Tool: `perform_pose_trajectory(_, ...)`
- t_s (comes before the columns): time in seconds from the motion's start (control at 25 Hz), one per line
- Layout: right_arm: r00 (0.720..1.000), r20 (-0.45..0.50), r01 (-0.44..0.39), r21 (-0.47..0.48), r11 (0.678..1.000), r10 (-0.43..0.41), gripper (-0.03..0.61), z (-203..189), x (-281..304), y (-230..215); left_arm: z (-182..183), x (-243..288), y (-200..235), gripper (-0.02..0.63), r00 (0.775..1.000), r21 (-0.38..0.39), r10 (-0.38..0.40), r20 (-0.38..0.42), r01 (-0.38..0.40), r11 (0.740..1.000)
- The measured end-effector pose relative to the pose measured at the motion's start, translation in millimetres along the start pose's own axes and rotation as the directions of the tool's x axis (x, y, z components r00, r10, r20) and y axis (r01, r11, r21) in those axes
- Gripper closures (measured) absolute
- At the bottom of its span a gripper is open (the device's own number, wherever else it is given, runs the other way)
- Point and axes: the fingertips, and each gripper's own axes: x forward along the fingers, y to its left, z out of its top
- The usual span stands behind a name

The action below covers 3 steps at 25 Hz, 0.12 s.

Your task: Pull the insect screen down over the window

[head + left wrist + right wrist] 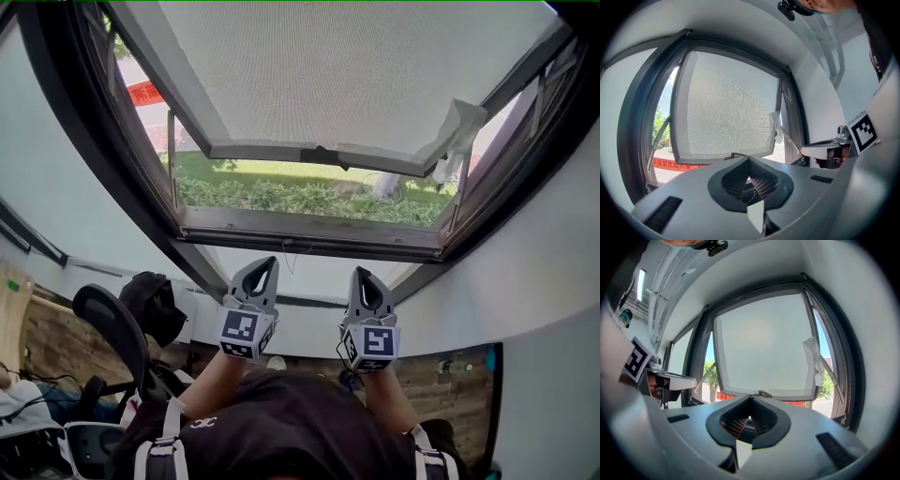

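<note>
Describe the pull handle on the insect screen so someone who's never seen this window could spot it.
Find the big dark-framed window; the grey mesh insect screen covers its upper part, greenery showing below. At the middle of the screen's bottom bar sits the pull handle, a small dark tab, the only dark bump on that bar, unlike the crumpled white scrap at its right end.

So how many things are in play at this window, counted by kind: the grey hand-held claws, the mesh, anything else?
Grippers: 2, left gripper and right gripper, both shut and empty
Insect screen, partly down: 1
Window frame: 1
White crumpled scrap at the screen's right edge: 1
Total: 5
</note>
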Motion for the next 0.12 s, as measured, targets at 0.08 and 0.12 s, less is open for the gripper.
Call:
perform_pose_trajectory(0.08, 1.000, 0.001, 0.000, 0.002, 1.000, 0.000, 0.575, 0.2, 0.6, -0.7, -0.3, 0.6, 0.9, 0.611, 1.000, -0.002, 0.004, -0.001, -0.004, 1.000)
perform_pose_trajectory(0.12, 1.000, 0.001, 0.000, 0.003, 1.000, 0.000, 0.575, 0.2, 0.8, -1.2, -0.4, 0.9, 1.4, 0.612, 1.000, -0.003, 0.005, -0.001, -0.005, 1.000)
